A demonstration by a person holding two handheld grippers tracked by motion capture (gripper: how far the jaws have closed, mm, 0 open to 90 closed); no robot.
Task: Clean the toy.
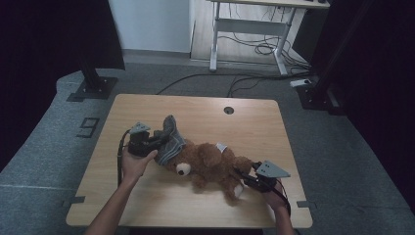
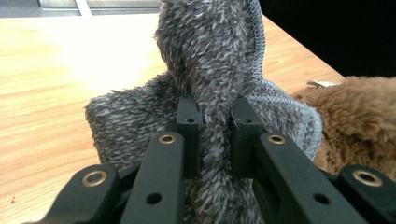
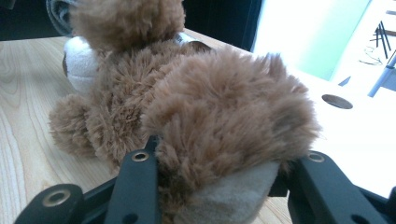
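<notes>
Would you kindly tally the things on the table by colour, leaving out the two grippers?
Brown: 1, the teddy bear
Grey: 1, the fuzzy garment at the bear's head
Total: 2

One brown teddy bear (image 1: pixel 210 165) and one grey fleece hat (image 1: pixel 169 142) are counted on one wooden table (image 1: pixel 147 196). Two grippers are seen, a left gripper (image 1: pixel 157 137) and a right gripper (image 1: pixel 243 177). One round hole (image 1: pixel 228 110) is found in the tabletop.
</notes>
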